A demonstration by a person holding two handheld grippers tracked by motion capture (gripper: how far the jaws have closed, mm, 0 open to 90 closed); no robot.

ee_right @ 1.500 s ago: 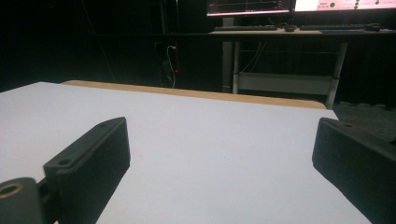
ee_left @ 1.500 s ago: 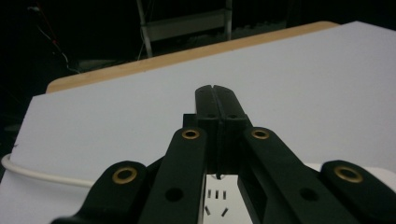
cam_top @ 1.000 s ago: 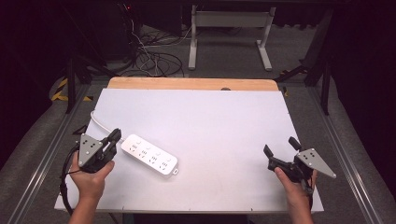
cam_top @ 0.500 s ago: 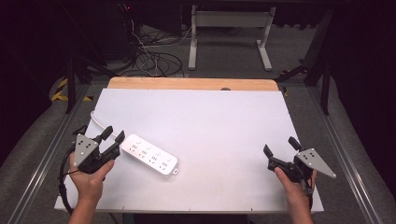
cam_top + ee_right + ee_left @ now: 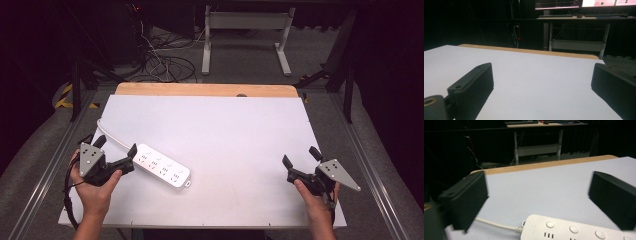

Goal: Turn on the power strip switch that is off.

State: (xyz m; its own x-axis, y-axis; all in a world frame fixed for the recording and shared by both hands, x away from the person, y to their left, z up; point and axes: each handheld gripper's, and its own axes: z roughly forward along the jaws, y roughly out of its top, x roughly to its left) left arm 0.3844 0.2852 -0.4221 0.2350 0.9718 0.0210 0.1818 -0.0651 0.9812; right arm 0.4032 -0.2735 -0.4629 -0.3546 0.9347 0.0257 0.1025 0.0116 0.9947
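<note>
Dark room, black surroundings. White table top (image 5: 240,130) with wooden far edge (image 5: 205,89). Grey floor (image 5: 240,55) beyond, tangled cables (image 5: 160,62), white desk frame (image 5: 245,30). Yellow-black hazard tape (image 5: 65,95) at left. Lit monitors (image 5: 579,3) on far desk.

L gripper (image 5: 116,146) sits at the near-left of the high view, held from below by the L hand (image 5: 95,187), forearm coming in from the bottom edge. Jaws have just been opening and now stand wide apart w/ nothing pressed btwn them; they aim up and to the right in that view. Grey three-cornered plate on top, black cable looping down past the wrist. In the L gripper view both black jaws stand far apart, one at each side.

R gripper (image 5: 301,157) at near-right, R hand (image 5: 315,192) gripping it from behind, forearm also from the bottom edge. Jaws spread wide, nothing btwn them, aimed up-left.
</note>
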